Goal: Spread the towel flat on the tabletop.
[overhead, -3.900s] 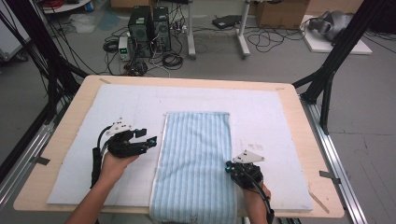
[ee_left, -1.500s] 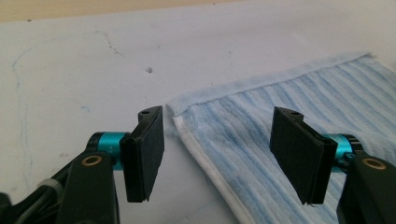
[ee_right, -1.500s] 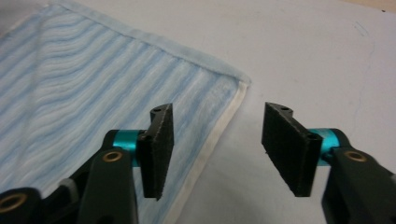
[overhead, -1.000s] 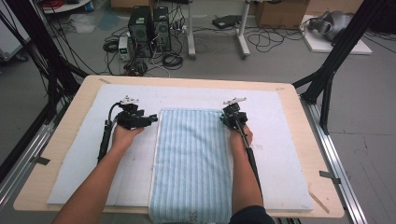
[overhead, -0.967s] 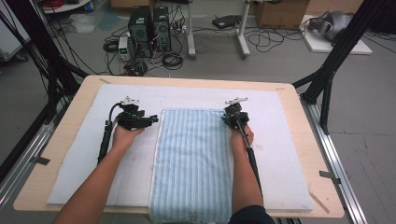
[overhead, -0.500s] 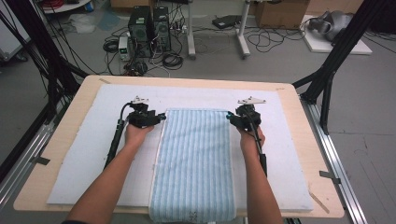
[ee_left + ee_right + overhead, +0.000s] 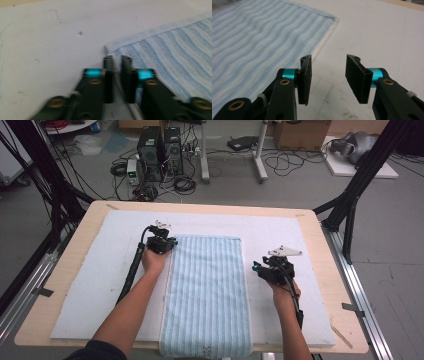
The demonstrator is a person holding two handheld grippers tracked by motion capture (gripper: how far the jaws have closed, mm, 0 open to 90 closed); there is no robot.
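Looking down from the high view: 1 towel (image 7: 207, 292), 2 grippers, 1 table (image 7: 320, 235) with 1 white mat (image 7: 100, 270) over it. The towel is pale blue with fine stripes, laid flat and long on the mat's middle, its near end at the table's front edge. The left gripper (image 7: 167, 243) sits at the towel's far left corner; the right gripper (image 7: 257, 268) hovers over bare mat just beside the towel's right edge, apart from it. Behind the table a grey floor carries 2 computer towers (image 7: 160, 145), tangled cables (image 7: 295, 162) and cardboard boxes (image 7: 295, 132); black frame struts (image 7: 360, 180) stand at both sides.

In the left gripper view, the 2 black jaws stand a narrow gap apart and have just been closing, right at the towel's corner (image 7: 110, 47). The picture is blurred, so whether the pads already pinch the hem I cannot tell. The towel (image 7: 175, 57) shows ribbed stripes and a plain paler hem; the mat (image 7: 50, 37) bears small marks.

In the right gripper view, the 2 jaws stand released and wide, having just been opening, with bare mat (image 7: 374, 32) between them. The towel (image 7: 262, 37) lies flat to the left, its corner (image 7: 334, 18) ahead, its white-edged hem passing just beside the left jaw.
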